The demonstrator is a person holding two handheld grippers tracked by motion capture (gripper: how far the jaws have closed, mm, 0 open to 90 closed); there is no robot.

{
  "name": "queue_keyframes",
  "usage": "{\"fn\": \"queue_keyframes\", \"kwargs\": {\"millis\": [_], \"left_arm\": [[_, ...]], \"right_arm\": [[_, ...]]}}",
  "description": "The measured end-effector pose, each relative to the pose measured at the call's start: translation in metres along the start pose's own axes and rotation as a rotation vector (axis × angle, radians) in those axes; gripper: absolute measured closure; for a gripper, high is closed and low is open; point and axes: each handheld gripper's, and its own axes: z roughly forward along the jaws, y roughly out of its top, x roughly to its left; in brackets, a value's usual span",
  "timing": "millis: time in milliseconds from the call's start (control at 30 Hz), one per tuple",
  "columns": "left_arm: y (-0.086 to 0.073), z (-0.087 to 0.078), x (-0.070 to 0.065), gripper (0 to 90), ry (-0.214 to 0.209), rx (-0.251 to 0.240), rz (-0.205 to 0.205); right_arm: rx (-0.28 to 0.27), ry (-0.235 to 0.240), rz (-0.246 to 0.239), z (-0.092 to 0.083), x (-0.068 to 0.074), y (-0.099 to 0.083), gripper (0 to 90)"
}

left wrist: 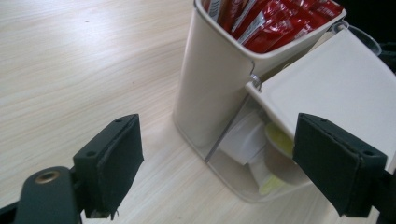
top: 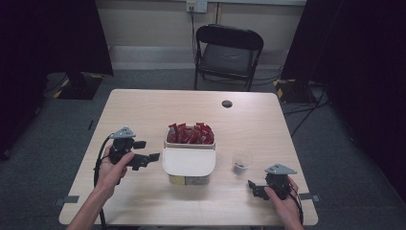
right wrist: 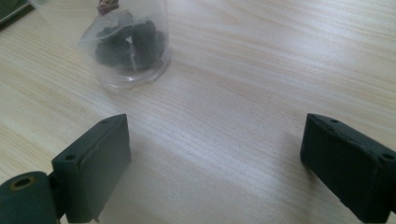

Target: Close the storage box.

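Looks barely started: left gripper [top: 146, 156] spread beside the organizer box [top: 189, 155], right gripper [top: 252, 186] spread near the cup [top: 242, 162], nothing grabbed yet.

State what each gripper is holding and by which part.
Nothing is held. The left gripper is open beside the cream container; the right gripper is open near the clear cup.

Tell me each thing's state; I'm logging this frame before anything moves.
Left gripper: open, empty, aimed at the box.
Right gripper: open, empty.
Cream storage box: upright, front lid shut, back compartment open.
Red sachets: standing in back compartment.
Clear cup: upright, dark pieces inside.
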Motion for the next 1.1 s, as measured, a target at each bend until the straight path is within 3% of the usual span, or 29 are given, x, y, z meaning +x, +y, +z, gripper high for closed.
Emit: {"fn": "queue_keyframes", "kwargs": {"millis": [267,633,767,1033,1100], "left_arm": [[-0.019,-0.012,0.007,15.7,0.043,0.000,-0.021],[-0.052,-0.027,0.025,15.7,0.132,0.052,-0.051],[-0.063,-0.026,0.028,15.7,0.156,0.077,-0.074],[-0.086,-0.012,0.030,15.8,0.171,0.164,-0.081],[-0.089,-0.008,0.032,15.8,0.153,0.180,-0.088]], "right_arm": [[0.000,0.000,0.000,0.000,0.000,0.000,8.0],[0.000,0.000,0.000,0.000,0.000,0.000,8.0],[0.000,0.000,0.000,0.000,0.000,0.000,8.0],[0.000,0.002,0.000,0.000,0.000,0.000,8.0],[0.000,0.003,0.000,-0.001,0.000,-0.001,8.0]]}}
